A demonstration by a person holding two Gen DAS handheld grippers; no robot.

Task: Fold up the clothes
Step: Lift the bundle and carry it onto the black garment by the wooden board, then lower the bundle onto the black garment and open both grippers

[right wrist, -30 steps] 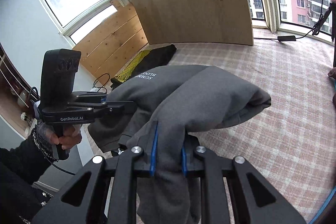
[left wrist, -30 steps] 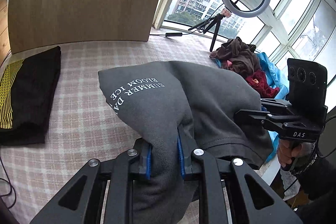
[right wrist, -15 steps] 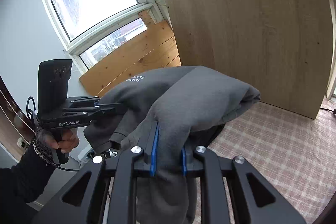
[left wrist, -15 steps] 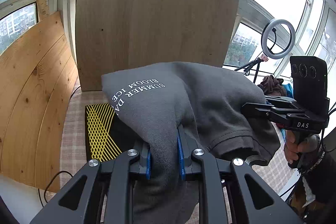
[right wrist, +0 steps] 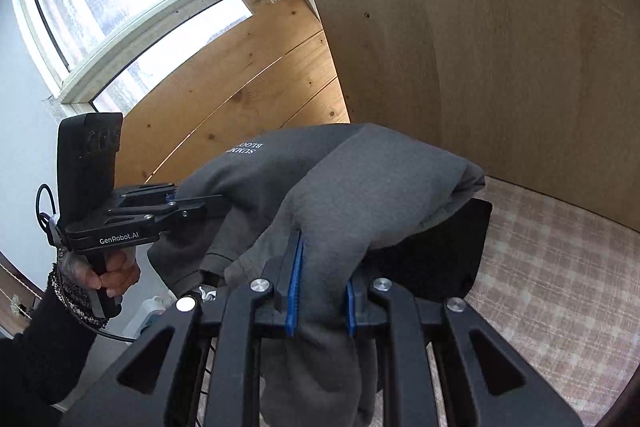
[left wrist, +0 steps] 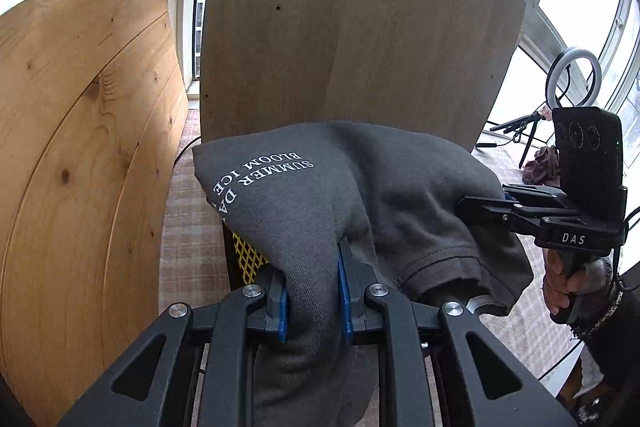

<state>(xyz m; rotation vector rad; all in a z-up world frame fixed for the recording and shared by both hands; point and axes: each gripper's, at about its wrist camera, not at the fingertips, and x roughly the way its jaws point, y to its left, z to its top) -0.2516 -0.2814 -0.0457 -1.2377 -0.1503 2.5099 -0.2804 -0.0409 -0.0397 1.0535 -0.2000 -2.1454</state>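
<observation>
A folded dark grey shirt (left wrist: 360, 195) with white "SUMMER BLOOM ICE" lettering hangs in the air between both grippers. My left gripper (left wrist: 313, 301) is shut on its near edge. My right gripper (right wrist: 320, 301) is shut on the other edge of the grey shirt (right wrist: 360, 187). Each gripper shows in the other's view, the right gripper (left wrist: 492, 205) to the right and the left gripper (right wrist: 200, 205) to the left. Beneath the shirt lies a folded black garment with yellow lines (left wrist: 248, 255), also in the right wrist view (right wrist: 440, 255).
A checked pink bed cover (right wrist: 560, 267) lies below. A brown board (left wrist: 360, 27) and a pine board (left wrist: 80, 147) stand close behind. A ring light on a tripod (left wrist: 572, 75) and a pile of clothes (left wrist: 540, 167) are far right by the windows.
Both grippers have carried the grey shirt to the left, toward the wooden boards. It now hangs over the folded black garment, which the shirt mostly hides.
</observation>
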